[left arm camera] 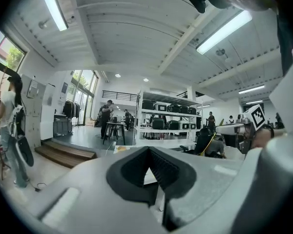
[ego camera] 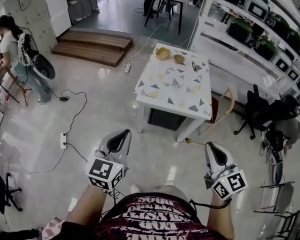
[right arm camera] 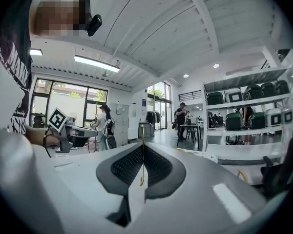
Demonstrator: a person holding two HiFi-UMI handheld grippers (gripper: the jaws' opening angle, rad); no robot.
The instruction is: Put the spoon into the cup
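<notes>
Currently no step of the task is under way; judged from how far the work lies from the operator, this is the approach stage. The left tongs (ego camera: 121, 136) and right tongs (ego camera: 213, 151) hang over the floor (ego camera: 90, 119), well apart from the patterned tabletop (ego camera: 176, 91) ahead. In the left gripper view the left tongs (left arm camera: 149, 152) are closed tip to tip with nothing between them. In the right gripper view the right tongs (right arm camera: 142, 147) are likewise closed and empty. At the tabletop's far end stand a yellow vessel (ego camera: 163, 53) and, near it, a second yellow vessel (ego camera: 179, 59). Either could be the cup; they are too small to tell. Just beside them lies a small dark item (ego camera: 194, 65), possibly the spoon. The next move probably calls for walking up to the tabletop, parting 1 pair of tongs, and lowering it around the spoon's handle.
</notes>
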